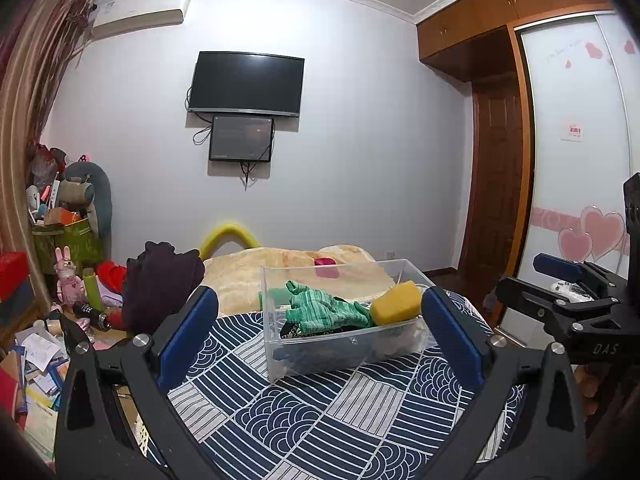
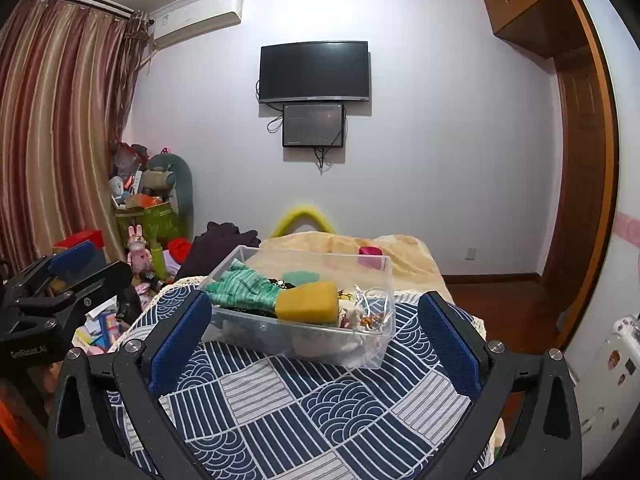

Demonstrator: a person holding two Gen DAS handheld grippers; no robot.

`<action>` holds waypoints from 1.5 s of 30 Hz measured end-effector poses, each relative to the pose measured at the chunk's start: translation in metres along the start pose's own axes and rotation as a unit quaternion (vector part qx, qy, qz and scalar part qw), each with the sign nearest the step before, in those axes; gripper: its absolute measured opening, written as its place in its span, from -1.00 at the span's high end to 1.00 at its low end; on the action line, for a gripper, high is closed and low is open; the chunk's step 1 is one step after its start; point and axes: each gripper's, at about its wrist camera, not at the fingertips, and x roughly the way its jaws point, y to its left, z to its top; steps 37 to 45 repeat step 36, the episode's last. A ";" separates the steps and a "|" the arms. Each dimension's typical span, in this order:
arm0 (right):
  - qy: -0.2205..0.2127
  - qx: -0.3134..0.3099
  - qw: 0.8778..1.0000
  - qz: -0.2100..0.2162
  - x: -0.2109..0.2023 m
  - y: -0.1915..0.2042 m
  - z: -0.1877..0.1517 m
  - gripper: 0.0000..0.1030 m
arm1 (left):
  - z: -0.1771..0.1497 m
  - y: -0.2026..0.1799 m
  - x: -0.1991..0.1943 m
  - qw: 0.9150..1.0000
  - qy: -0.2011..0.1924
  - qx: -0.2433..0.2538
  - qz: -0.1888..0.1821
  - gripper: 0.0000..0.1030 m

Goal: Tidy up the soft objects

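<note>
A clear plastic bin [image 1: 320, 354] [image 2: 280, 340] stands on a blue and white patterned cloth [image 1: 320, 412] [image 2: 320, 408]. In it lie a green knit glove [image 1: 324, 308] [image 2: 244, 290], a yellow sponge [image 1: 396, 302] [image 2: 308, 302], a green sponge [image 2: 300, 277] and small white and gold trinkets [image 2: 366, 314]. My left gripper [image 1: 320, 332] is open and empty, just short of the bin. My right gripper [image 2: 316, 332] is open and empty, its fingers either side of the bin's near wall. Each gripper shows at the edge of the other's view [image 1: 568, 296] [image 2: 60, 284].
A beige blanket [image 1: 280, 268] [image 2: 400, 256] with a small pink object [image 1: 326, 262] [image 2: 370, 251] lies behind the bin. A dark garment [image 1: 160, 284] hangs at the bed's left. Toys, boxes and papers [image 1: 44, 344] crowd the floor at left. A wardrobe [image 1: 576, 160] stands at right.
</note>
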 end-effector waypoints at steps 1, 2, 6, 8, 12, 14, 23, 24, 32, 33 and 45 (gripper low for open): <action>0.000 0.000 1.000 0.001 0.000 0.000 0.000 -1.00 | 0.000 0.000 0.000 1.000 0.000 0.000 0.000 -1.00; 0.000 0.000 1.000 0.000 -0.001 0.001 0.000 -1.00 | 0.000 0.000 0.000 1.000 0.000 0.000 0.000 -1.00; 0.000 0.000 1.000 0.000 -0.001 0.001 0.001 -1.00 | -0.001 -0.001 0.000 1.000 0.001 -0.002 -0.001 -1.00; 0.000 0.000 1.000 -0.001 -0.001 0.001 0.001 -1.00 | -0.001 -0.002 0.001 1.000 0.001 -0.002 -0.002 -1.00; 0.000 0.002 1.000 0.000 0.000 0.000 0.001 -1.00 | -0.002 -0.005 0.000 1.000 -0.001 0.003 -0.003 -1.00; 0.000 0.002 1.000 -0.001 -0.001 0.000 0.001 -1.00 | -0.002 -0.006 0.001 1.000 -0.001 0.005 -0.003 -1.00; 0.002 0.005 1.000 -0.005 -0.001 0.000 0.001 -1.00 | -0.002 -0.009 0.003 1.000 0.007 0.001 -0.008 -1.00; 0.002 0.005 1.000 -0.005 -0.002 0.000 0.001 -1.00 | -0.002 -0.009 0.003 1.000 0.008 0.001 -0.008 -1.00; 0.005 0.006 1.000 -0.004 -0.001 0.000 0.001 -1.00 | -0.002 -0.010 0.003 1.000 0.008 0.000 -0.010 -1.00; 0.006 0.006 1.000 -0.004 -0.001 0.000 0.001 -1.00 | -0.002 -0.010 0.003 1.000 0.009 0.000 -0.011 -1.00; 0.008 0.008 1.000 -0.004 0.000 0.000 0.001 -1.00 | -0.002 -0.011 0.002 1.000 0.010 0.000 -0.012 -1.00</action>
